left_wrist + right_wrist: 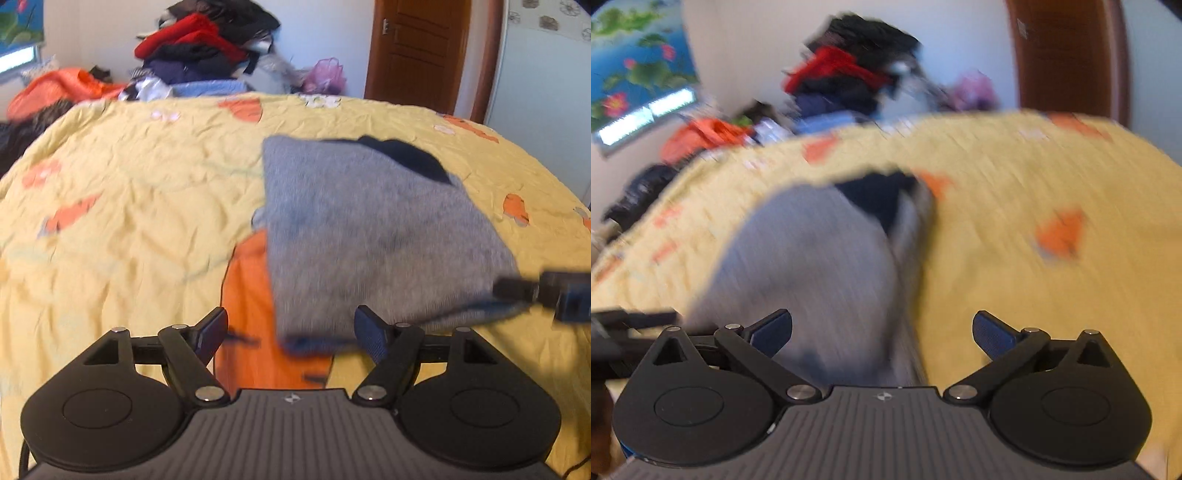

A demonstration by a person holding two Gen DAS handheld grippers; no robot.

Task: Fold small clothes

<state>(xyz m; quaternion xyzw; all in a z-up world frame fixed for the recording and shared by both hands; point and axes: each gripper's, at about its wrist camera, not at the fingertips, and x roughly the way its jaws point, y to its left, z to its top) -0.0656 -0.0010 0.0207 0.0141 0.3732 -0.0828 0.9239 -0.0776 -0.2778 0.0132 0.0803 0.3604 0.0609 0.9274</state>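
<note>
The left gripper (290,332) hangs spread wide, empty, at the near hem of the grey garment (369,229), which lies folded on the yellow bedspread (129,221). Right gripper (882,334) also gapes, gripping nothing. Heavy blur suggests haste; a stray finger could snag the hem and undo the fold.

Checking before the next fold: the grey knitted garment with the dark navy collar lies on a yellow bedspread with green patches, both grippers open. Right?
Not quite: the patches on the yellow bedspread are orange, as the left wrist view shows. The grey knitted garment does lie on it, and the left gripper and right gripper both have jaws apart.
</note>
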